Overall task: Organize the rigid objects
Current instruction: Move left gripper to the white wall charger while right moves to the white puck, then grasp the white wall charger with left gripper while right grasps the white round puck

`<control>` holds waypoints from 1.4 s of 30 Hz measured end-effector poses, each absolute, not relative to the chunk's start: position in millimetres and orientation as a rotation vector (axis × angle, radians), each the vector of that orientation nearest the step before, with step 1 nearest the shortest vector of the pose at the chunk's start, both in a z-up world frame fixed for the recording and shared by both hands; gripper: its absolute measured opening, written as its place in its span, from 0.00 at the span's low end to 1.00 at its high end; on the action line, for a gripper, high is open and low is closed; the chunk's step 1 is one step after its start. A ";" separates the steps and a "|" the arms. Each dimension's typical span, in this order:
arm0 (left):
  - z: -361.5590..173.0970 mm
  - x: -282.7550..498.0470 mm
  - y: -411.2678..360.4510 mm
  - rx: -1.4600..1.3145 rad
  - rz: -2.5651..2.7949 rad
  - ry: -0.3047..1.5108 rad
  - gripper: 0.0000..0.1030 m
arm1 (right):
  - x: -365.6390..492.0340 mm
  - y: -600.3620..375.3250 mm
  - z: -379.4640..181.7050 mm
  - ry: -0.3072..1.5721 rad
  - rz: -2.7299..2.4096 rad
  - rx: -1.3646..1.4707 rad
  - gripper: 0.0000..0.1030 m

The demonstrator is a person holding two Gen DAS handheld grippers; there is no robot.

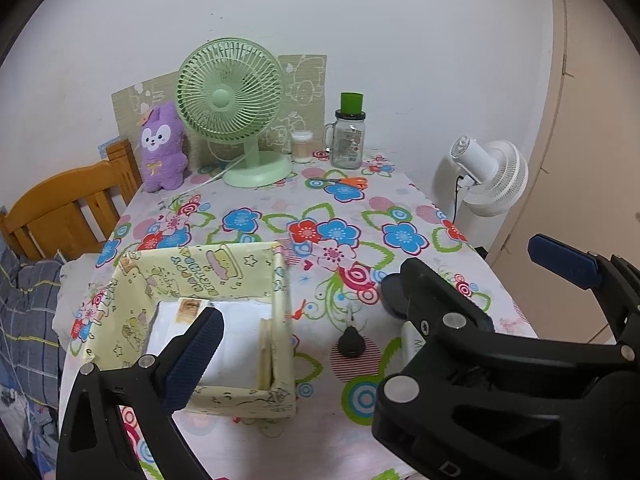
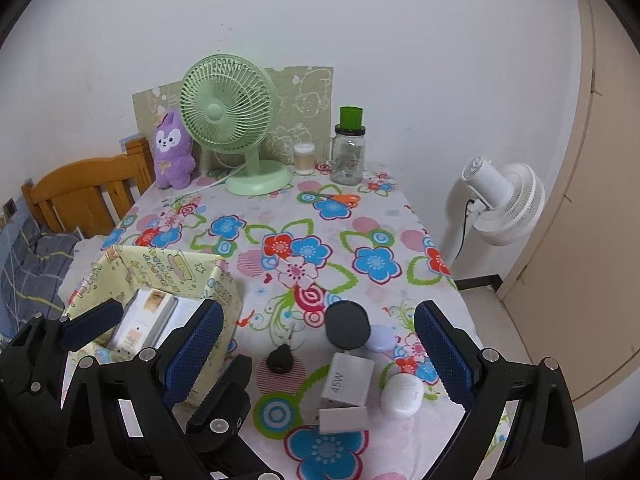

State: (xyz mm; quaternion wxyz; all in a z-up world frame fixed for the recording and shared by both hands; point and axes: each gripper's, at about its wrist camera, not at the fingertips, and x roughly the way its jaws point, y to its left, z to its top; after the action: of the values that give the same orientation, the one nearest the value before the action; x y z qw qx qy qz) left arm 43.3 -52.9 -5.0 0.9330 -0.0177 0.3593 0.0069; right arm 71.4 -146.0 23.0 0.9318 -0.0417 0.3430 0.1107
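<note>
Clutter of green fan (image 2: 228, 120), jar (image 2: 349, 156) and scissors (image 2: 340, 199) lies beyond both spread claws.

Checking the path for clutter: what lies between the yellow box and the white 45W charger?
In the right wrist view, only the small black key fob lies between the yellow box and the 45W charger; the rest is bare tablecloth.
</note>
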 end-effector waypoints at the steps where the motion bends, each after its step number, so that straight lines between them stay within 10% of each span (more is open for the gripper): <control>1: -5.7 43.5 -55.7 -0.034 0.011 0.734 0.99 | 71.7 -148.3 22.3 0.702 0.225 -0.085 0.95; 42: -73.7 63.5 -122.5 -0.013 -0.071 0.746 0.97 | 88.5 -217.3 -49.5 0.709 0.204 -0.059 0.95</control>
State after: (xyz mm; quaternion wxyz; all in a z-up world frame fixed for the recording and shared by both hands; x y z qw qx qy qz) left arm 63.5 -122.5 -73.7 0.9307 -0.0066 0.3641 -0.0348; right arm 88.5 -217.3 -49.5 0.9323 -0.0289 0.3464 0.0998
